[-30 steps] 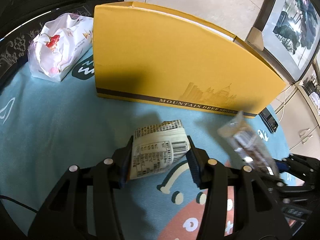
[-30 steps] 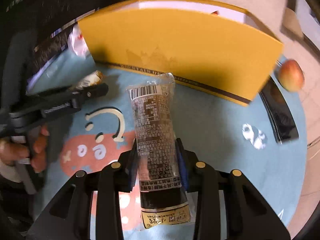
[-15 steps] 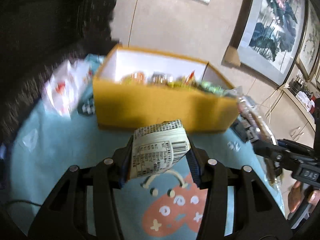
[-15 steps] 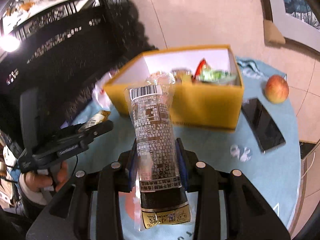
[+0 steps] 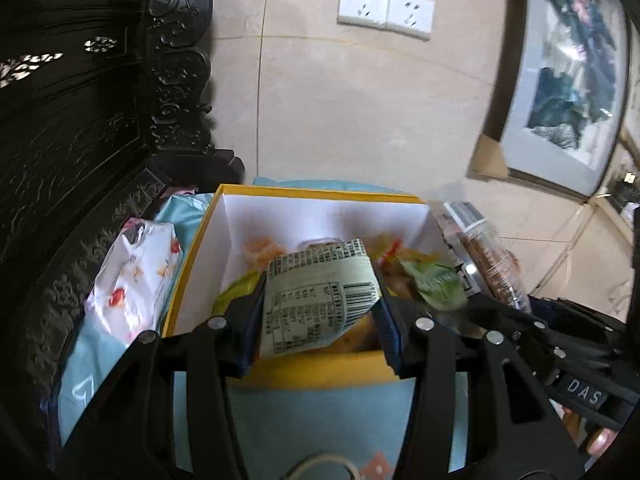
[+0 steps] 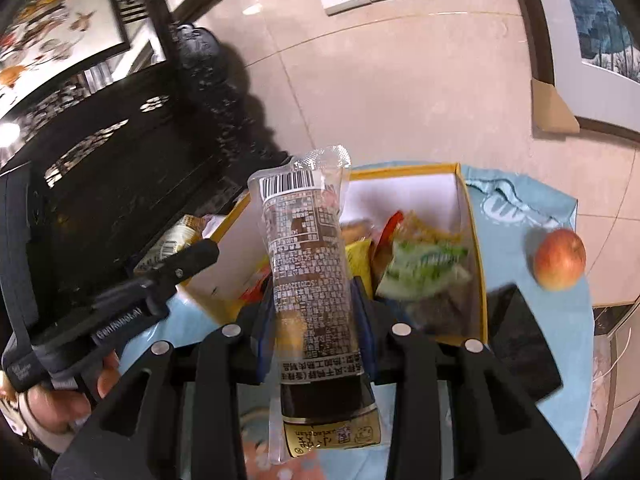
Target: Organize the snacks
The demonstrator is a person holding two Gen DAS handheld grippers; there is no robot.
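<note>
A yellow box [image 5: 304, 368] with white inner walls stands open on the light blue tablecloth and holds several snack packets. My left gripper [image 5: 316, 312] is shut on a pale green snack packet [image 5: 316, 296] and holds it above the box's near edge. My right gripper [image 6: 312, 316] is shut on a long clear and brown snack packet [image 6: 308, 276], held upright over the near side of the same box [image 6: 476, 280]. The left gripper and its packet [image 6: 172, 240] show at the left of the right wrist view. The right gripper's packet [image 5: 488, 264] shows at the right of the left wrist view.
A white flowered tissue pack [image 5: 132, 280] lies left of the box. An apple [image 6: 560, 260] and a black phone [image 6: 520, 344] lie right of it. Dark carved furniture [image 5: 80, 140] stands close at the left. A tiled wall with sockets [image 5: 384, 10] is behind.
Both grippers have risen from table height and moved forward with their packets, from in front of the box's side to above its open top.
</note>
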